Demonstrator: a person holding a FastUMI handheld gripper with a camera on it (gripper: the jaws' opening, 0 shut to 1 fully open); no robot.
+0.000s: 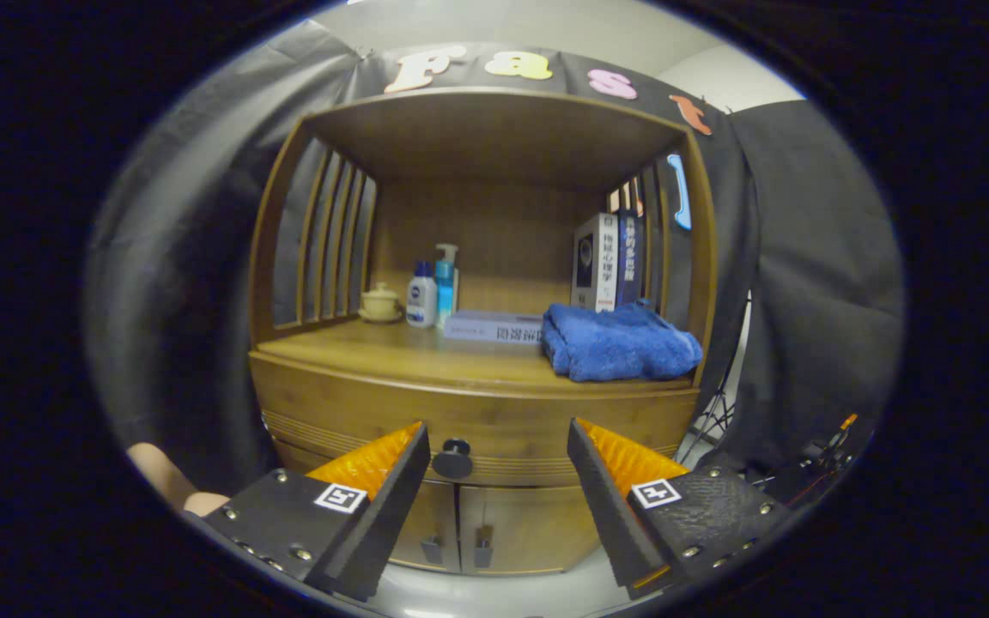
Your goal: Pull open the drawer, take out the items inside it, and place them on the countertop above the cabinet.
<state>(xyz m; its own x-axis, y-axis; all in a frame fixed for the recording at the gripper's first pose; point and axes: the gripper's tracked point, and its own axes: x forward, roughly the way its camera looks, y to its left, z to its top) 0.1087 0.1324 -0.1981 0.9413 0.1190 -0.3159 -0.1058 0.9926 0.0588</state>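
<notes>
The gripper (499, 446) faces a wooden cabinet (477, 403), its jaws spread wide and holding nothing. The drawer (494, 429) runs across the cabinet's front just under the counter (391, 352): a broad, curved band of warm brown wood with fine horizontal grooves along its lower edge. It sits closed, flush with the cabinet face. Its round dark knob (453, 459) stands at the middle of the drawer front, between the two fingers and closer to the left one, apparently a little beyond the tips, though how far off is hard to judge through the curved lens. Below the drawer are two cabinet doors (469, 524) with small handles side by side at the centre seam.

On the counter, inside the open hutch, a folded blue towel (619, 343) lies at the right front. Behind it stand upright books (606, 262) against the slatted right side. A flat box (494, 326) lies at the middle, and to its left are a white bottle (421, 296) and a blue pump bottle (445, 279) just beside each other, then a small lidded cream cup (381, 303) on a saucer. A person's hand (172, 481) shows beside the left finger.
</notes>
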